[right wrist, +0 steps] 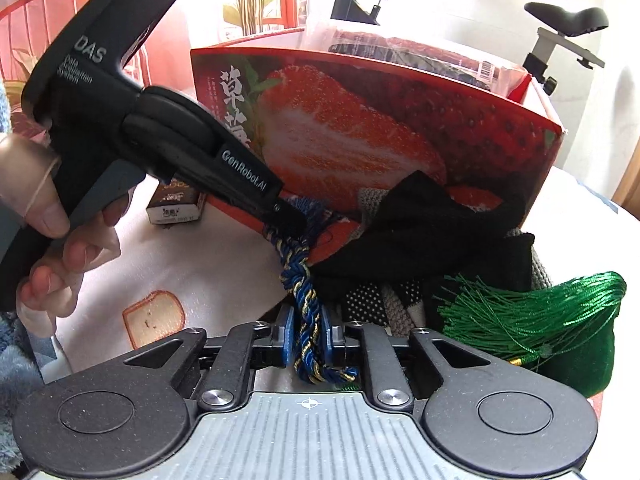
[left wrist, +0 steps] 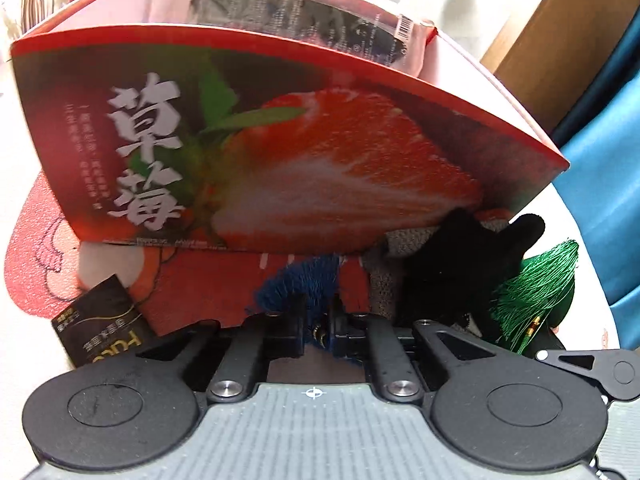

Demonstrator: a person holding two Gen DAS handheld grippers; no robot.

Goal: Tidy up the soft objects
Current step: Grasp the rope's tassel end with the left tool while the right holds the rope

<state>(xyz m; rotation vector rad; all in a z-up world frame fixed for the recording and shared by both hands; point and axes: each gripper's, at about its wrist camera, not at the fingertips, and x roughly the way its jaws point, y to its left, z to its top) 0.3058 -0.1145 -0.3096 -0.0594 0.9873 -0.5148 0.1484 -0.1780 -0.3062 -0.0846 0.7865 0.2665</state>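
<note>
A blue tassel with a twisted blue-and-gold cord lies in front of a red strawberry box. My left gripper is shut on the tassel's fringe end; in the right wrist view the left gripper pinches it at the foot of the box. My right gripper is shut on the cord, blue pads pressing either side. A black glove and a green tassel lie to the right.
A plastic-wrapped pack stands in the box. Grey knit fabric lies under the black glove. A small dark packet sits left of the tassel on the white printed cloth. A person's hand holds the left gripper.
</note>
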